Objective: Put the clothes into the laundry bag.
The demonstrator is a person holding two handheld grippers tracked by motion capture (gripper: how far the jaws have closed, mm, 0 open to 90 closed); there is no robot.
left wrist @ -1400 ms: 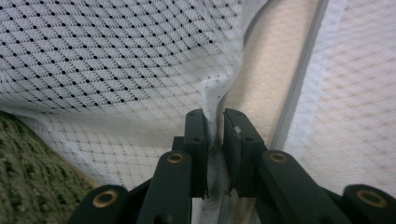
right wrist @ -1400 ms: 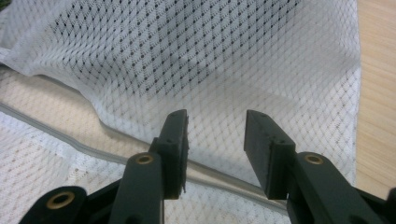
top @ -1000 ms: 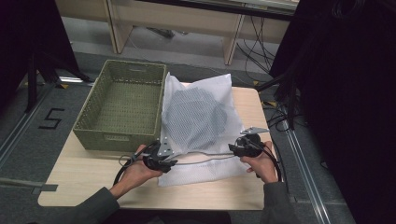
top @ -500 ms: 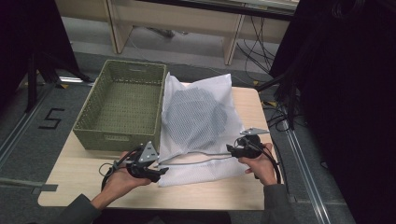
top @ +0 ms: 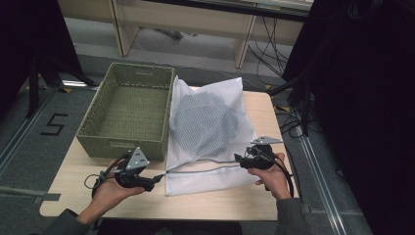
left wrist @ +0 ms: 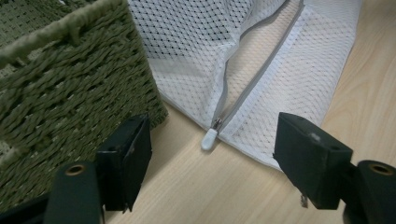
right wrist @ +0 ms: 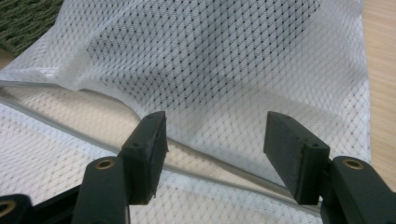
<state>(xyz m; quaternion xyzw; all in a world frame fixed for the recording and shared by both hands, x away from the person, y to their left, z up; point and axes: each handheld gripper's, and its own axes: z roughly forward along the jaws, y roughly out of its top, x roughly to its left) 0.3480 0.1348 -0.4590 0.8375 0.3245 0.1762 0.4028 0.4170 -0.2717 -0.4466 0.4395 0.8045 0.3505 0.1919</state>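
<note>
The white mesh laundry bag (top: 208, 127) lies flat on the wooden table (top: 88, 196), touching the green woven basket (top: 128, 110) at its 9 o'clock. The left gripper (top: 157, 179) has just been opening; its jaws stand wide and empty, with the zipper pull (left wrist: 209, 138) lying free between them. The right gripper (top: 238, 159) has also just been opening and hovers wide over the mesh.

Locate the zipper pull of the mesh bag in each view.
High view: zipper pull at the bag's lower left corner, right of the left tool.
Left gripper view: pull at centre, between the open jaws, untouched.
Right gripper view: not in it.
Shared landmark: the grey zipper line.
</note>
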